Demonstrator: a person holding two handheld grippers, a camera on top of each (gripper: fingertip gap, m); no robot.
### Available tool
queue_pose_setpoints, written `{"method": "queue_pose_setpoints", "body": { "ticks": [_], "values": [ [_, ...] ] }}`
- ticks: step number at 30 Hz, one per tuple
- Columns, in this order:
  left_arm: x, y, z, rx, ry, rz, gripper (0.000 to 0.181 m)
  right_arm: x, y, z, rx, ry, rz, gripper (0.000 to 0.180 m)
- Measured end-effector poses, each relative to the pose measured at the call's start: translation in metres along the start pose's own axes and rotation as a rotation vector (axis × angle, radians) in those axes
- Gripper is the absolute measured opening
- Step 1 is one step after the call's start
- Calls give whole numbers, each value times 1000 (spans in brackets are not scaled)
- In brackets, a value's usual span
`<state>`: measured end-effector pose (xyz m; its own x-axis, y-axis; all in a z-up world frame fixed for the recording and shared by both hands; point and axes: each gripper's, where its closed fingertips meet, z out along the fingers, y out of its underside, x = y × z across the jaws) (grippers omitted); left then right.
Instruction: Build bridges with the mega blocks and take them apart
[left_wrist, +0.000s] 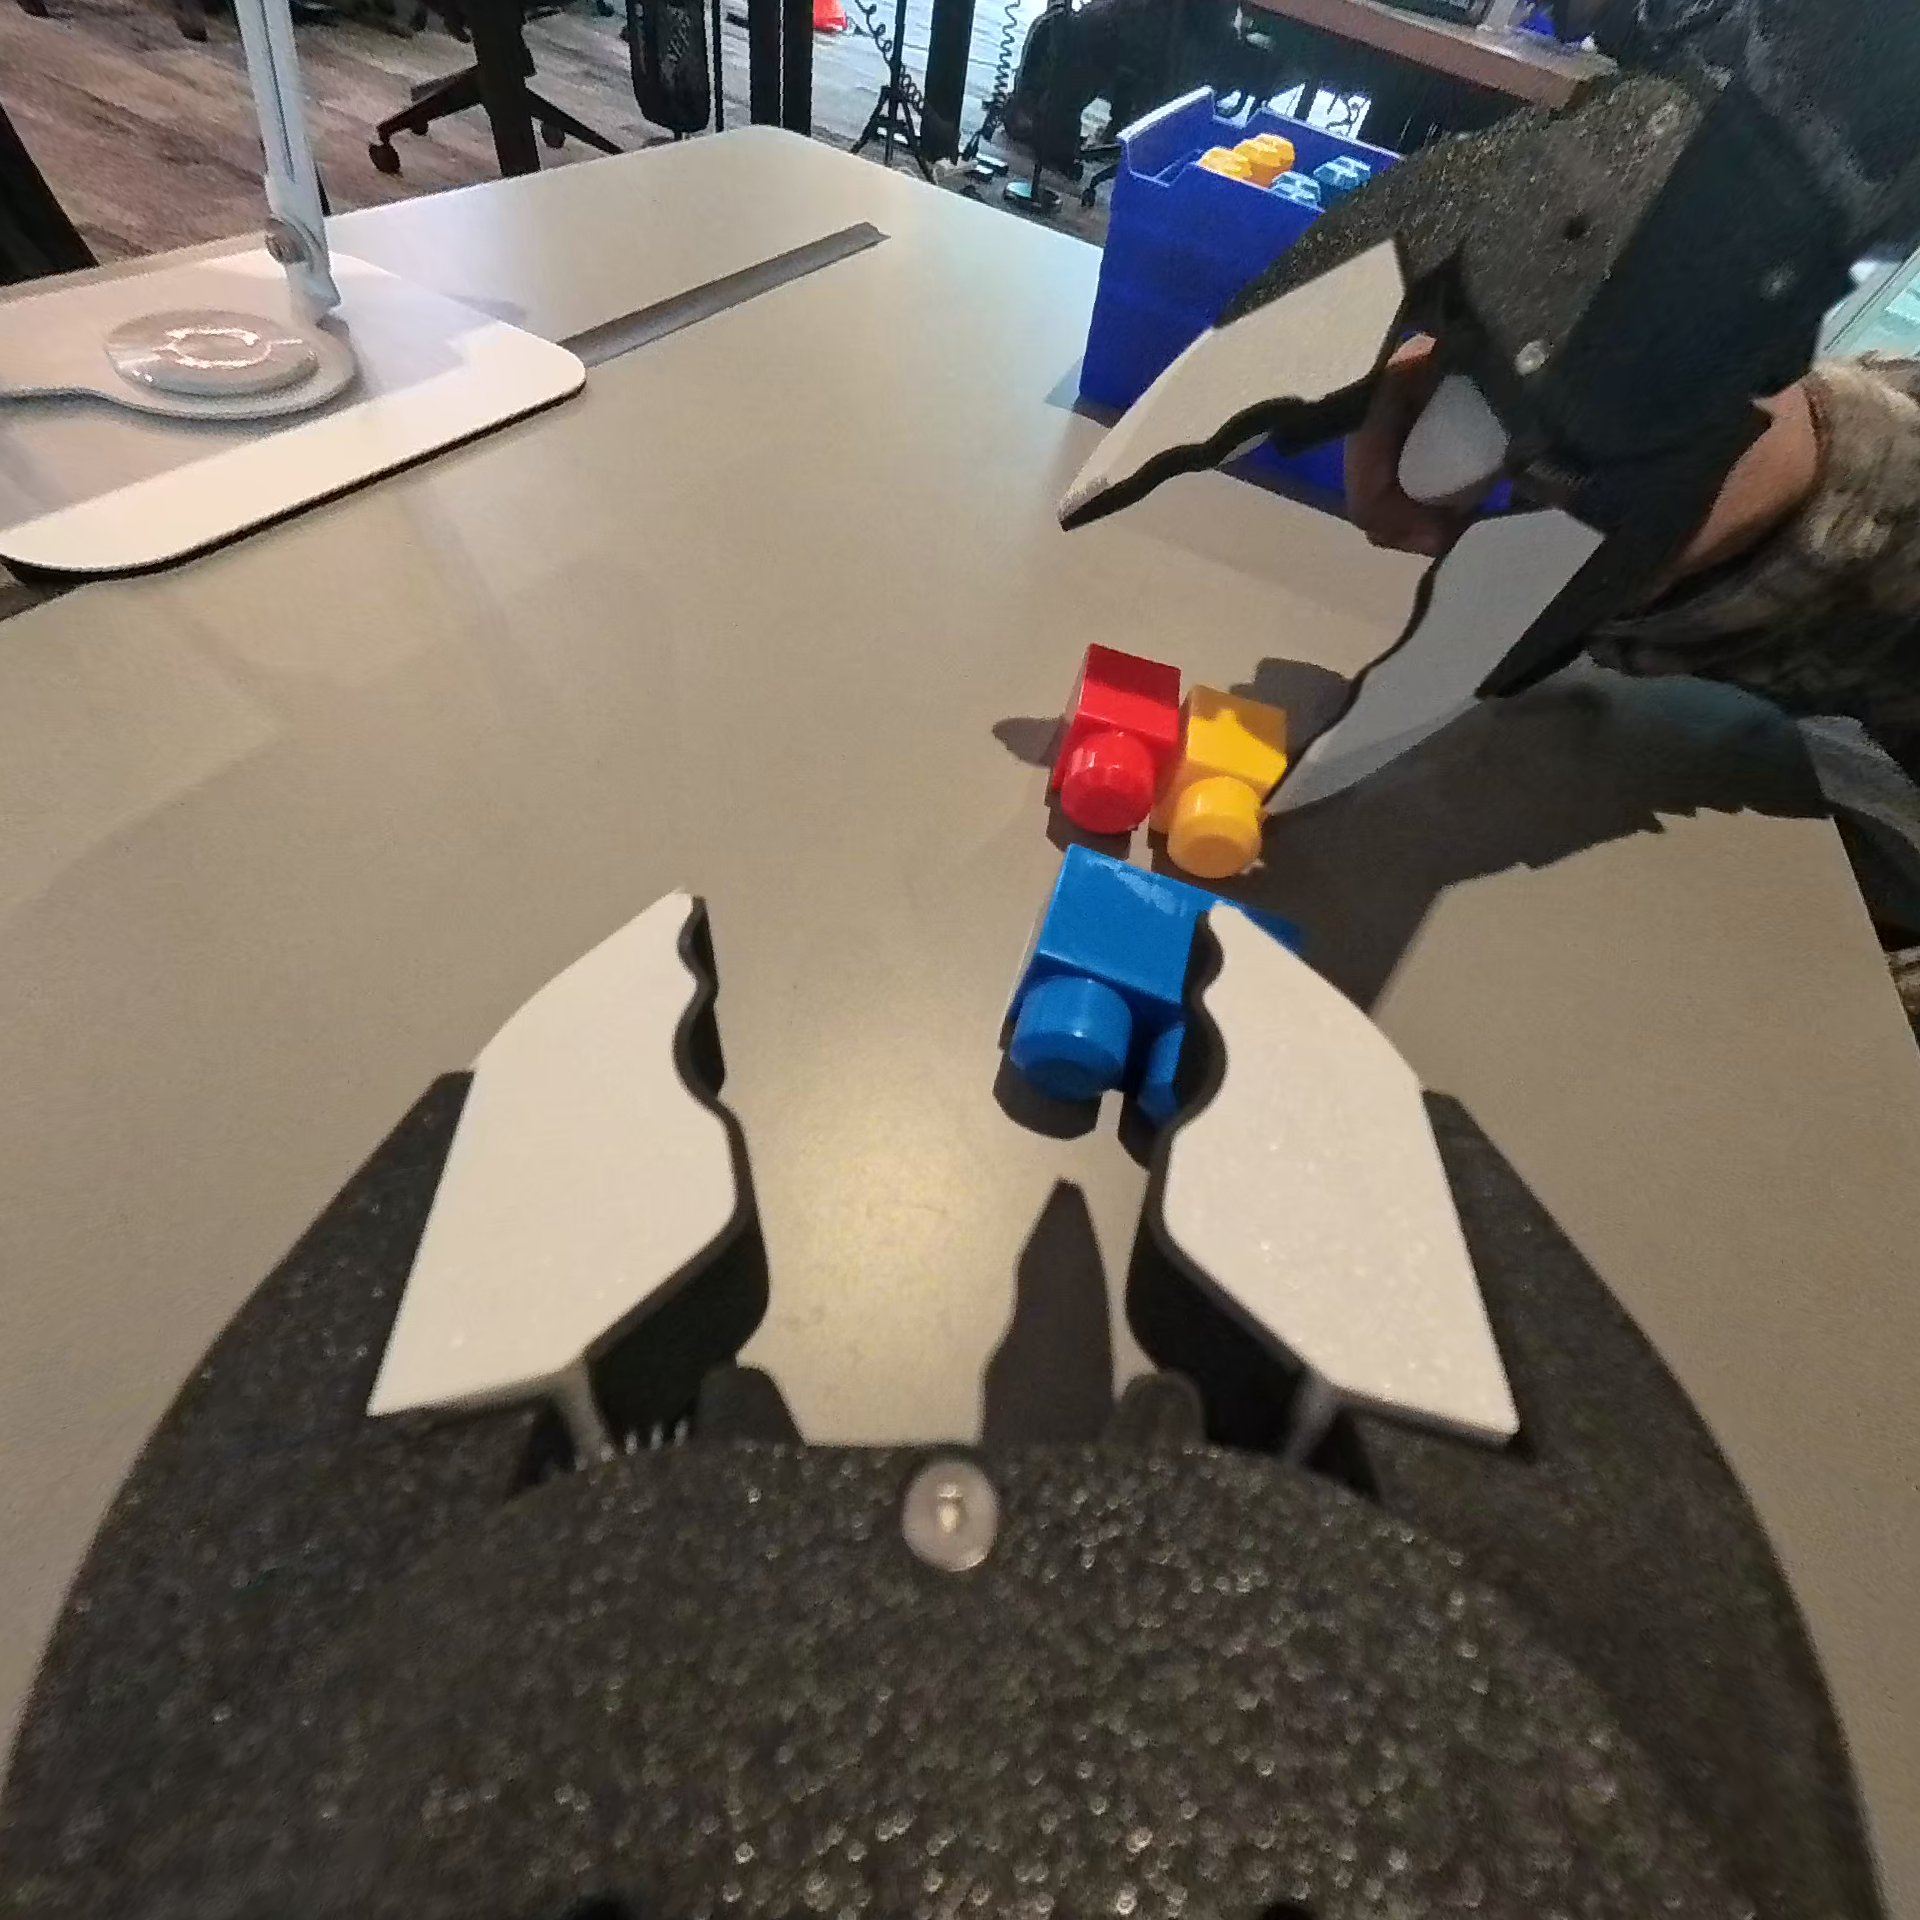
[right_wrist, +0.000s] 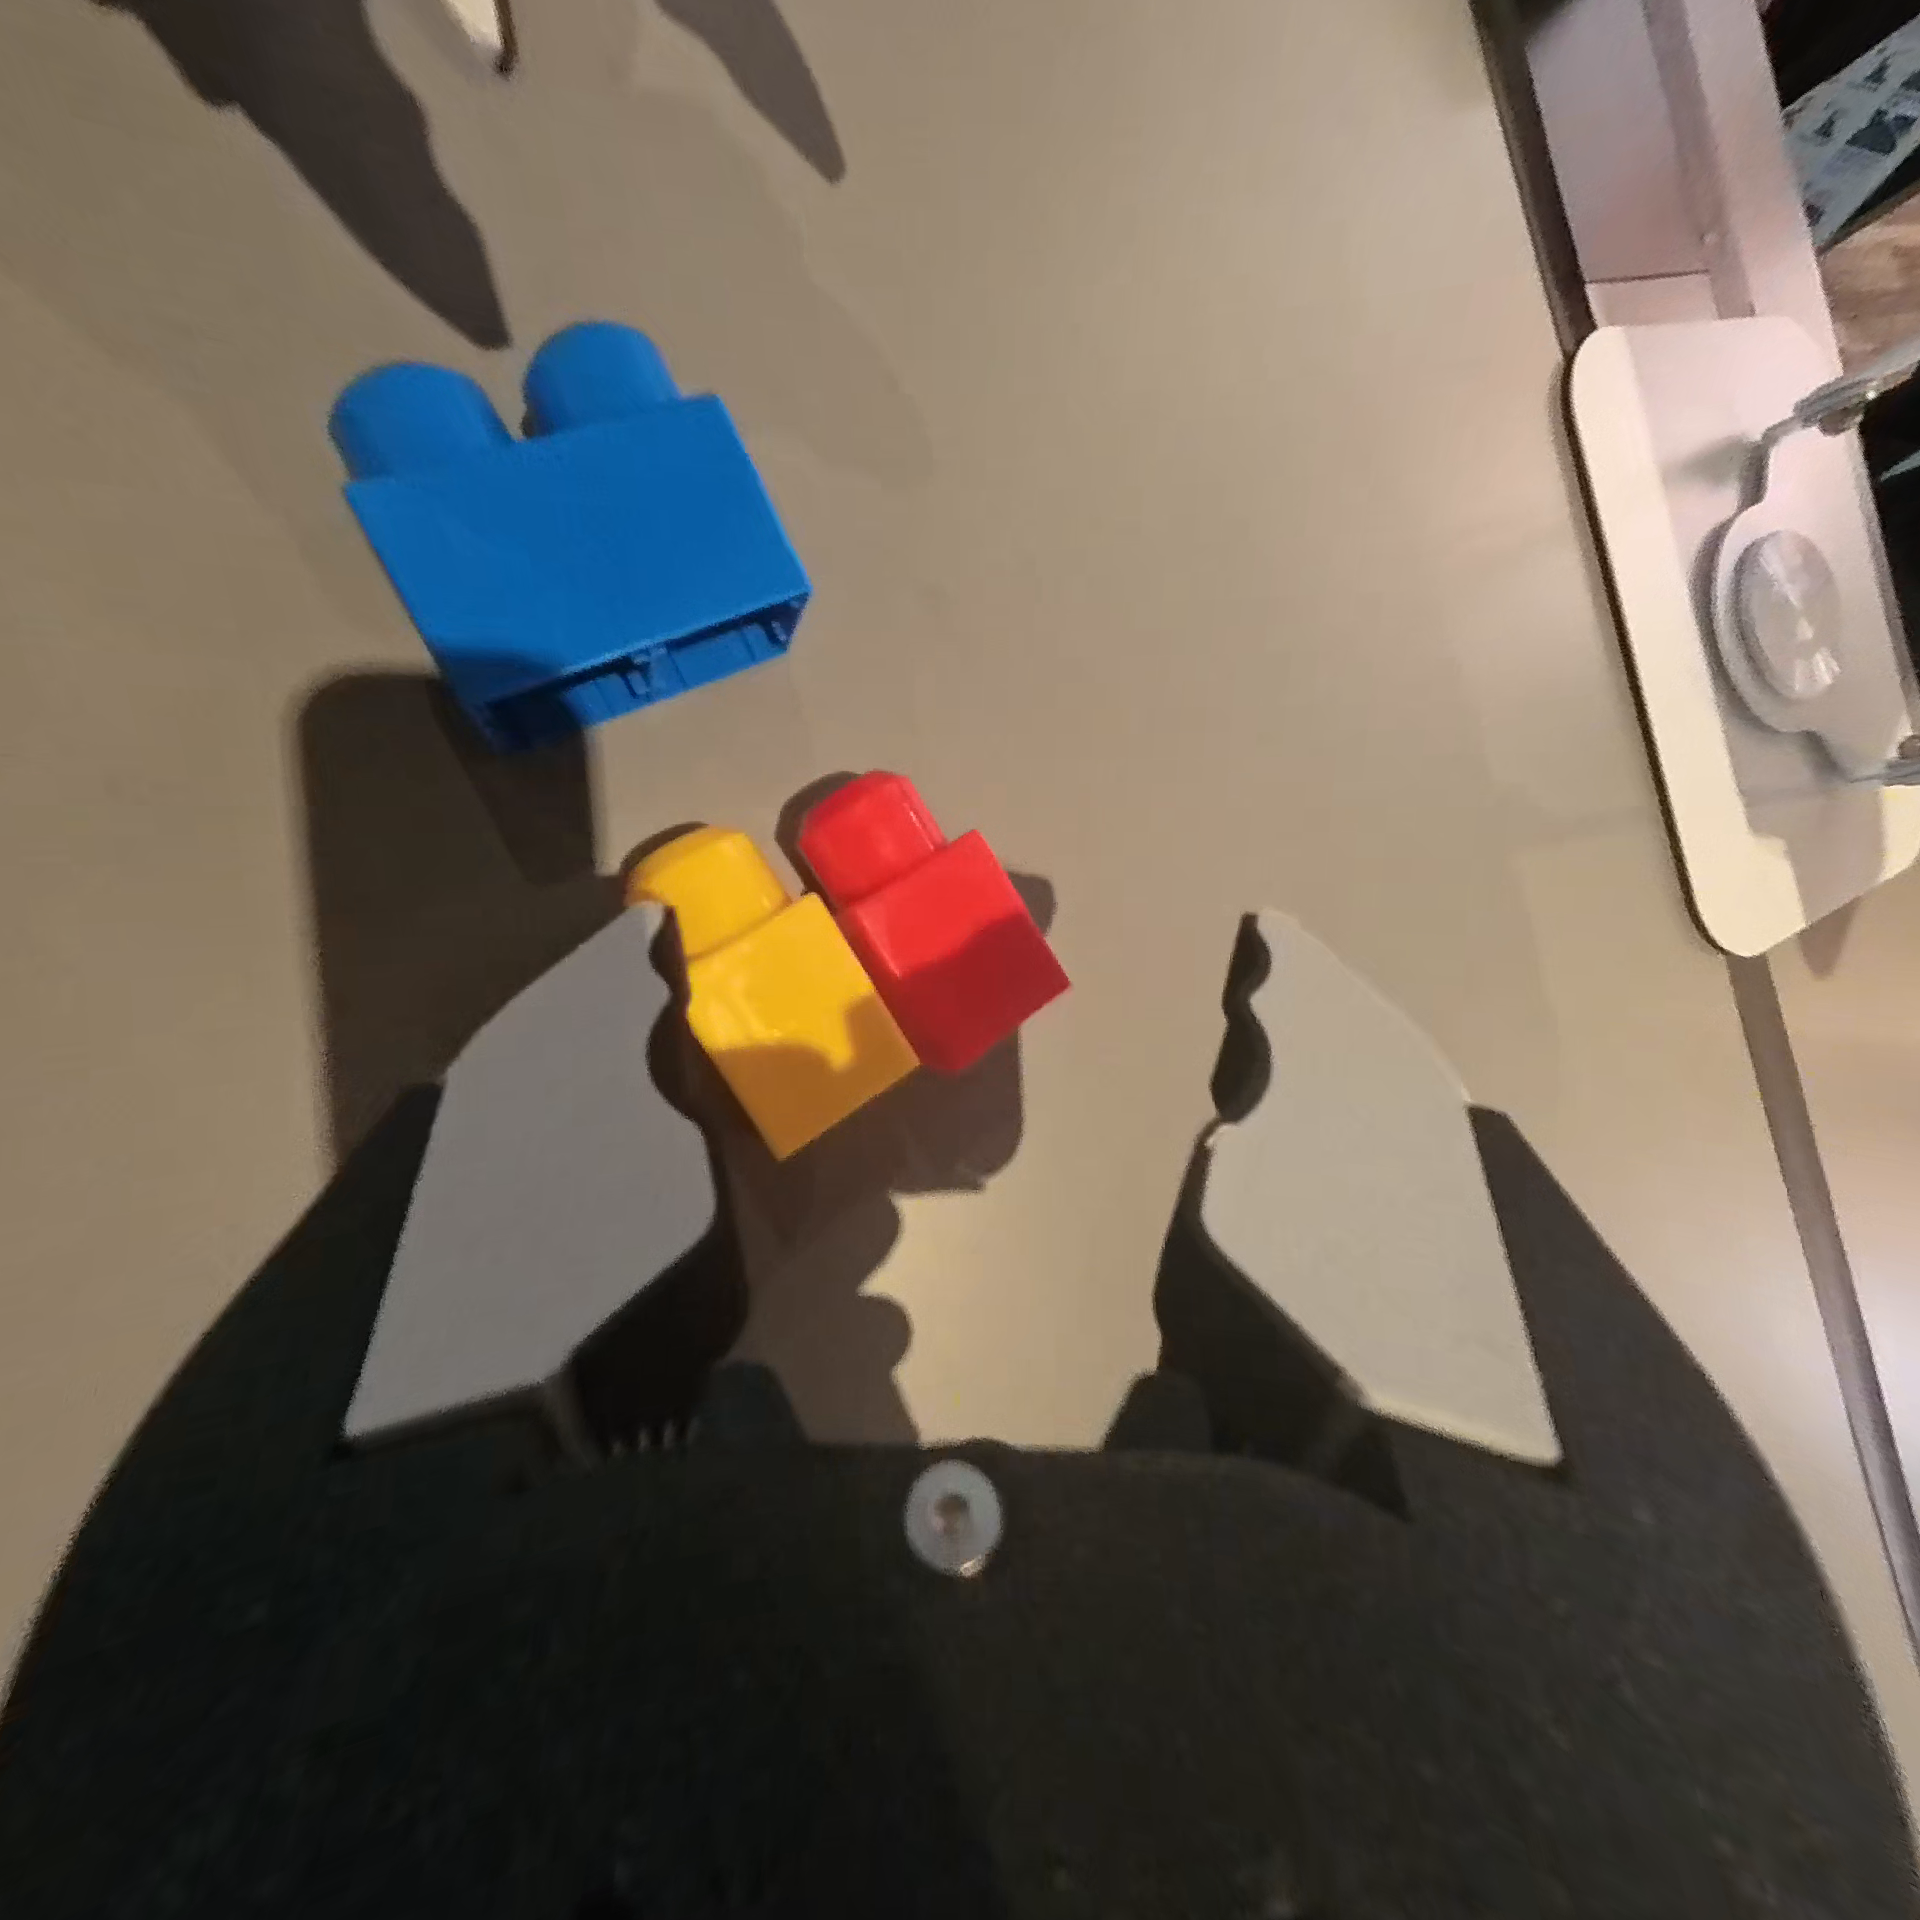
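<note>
My left gripper (left_wrist: 951, 997) spread beside the blue two-stud block (left_wrist: 1107, 971), my right gripper (right_wrist: 951, 925) spread, one finger (right_wrist: 582, 1039) touching the yellow block (right_wrist: 779, 997), red block (right_wrist: 935, 935) touching it, grey table (left_wrist: 623, 727)

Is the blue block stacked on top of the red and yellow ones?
No, the blue block lies on its side on the table, apart from the red block and yellow block.

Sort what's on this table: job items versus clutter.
Job: blue block, yellow block, red block, blue bin of spare blocks, left tongs, right tongs.
Clutter: white stand base, office chair.
</note>
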<state>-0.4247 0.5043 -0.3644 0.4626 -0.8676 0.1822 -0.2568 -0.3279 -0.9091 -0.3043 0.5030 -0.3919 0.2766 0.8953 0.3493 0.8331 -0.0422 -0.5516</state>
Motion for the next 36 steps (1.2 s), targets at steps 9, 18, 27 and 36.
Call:
{"method": "queue_pose_setpoints", "body": {
  "ticks": [9,18,27,36],
  "values": [
    [1,0,1,-2,3,3,86,-2,0,1,-9,-11,13,95],
    [2,1,2,-11,9,2,86,1,3,-1,-12,2,-15,96],
    [2,1,2,-8,7,3,86,8,29,-19,13,55,-44,106],
    [4,5,6,-31,12,4,86,17,36,-12,-21,93,-40,112]
  ]
}}
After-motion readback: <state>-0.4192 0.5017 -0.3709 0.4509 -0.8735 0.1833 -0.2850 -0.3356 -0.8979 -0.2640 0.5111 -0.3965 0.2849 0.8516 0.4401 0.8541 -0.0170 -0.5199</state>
